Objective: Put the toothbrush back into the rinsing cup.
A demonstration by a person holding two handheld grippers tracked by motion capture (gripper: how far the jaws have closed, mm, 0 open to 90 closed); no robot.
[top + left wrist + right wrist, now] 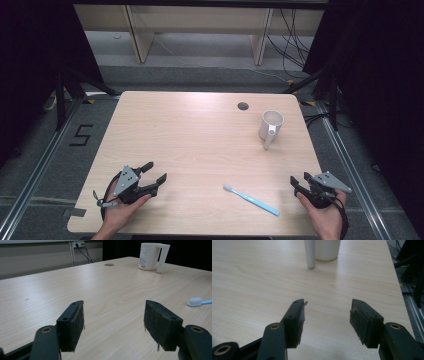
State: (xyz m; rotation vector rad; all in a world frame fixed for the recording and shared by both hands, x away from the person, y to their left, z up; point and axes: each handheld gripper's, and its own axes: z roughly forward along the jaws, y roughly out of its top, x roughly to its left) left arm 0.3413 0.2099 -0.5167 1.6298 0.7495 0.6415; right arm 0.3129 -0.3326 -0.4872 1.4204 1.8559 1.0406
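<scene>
Your left gripper (pixel 154 172) sits at the near left of the table (pixel 200 145), and its jaws are wide apart with nothing between them. Your right gripper (pixel 300 180) sits at the near right edge, and its jaws are wide apart and hold nothing too. A toothbrush (pixel 251 199) lies flat on the table between your two hands, closer to the right one. Its long side runs slantwise: the white brush end points far and left, and the blue handle end points near and right. A white cup (pixel 270 125) stands upright at the far right of the table. Its handle points toward the near side.
</scene>
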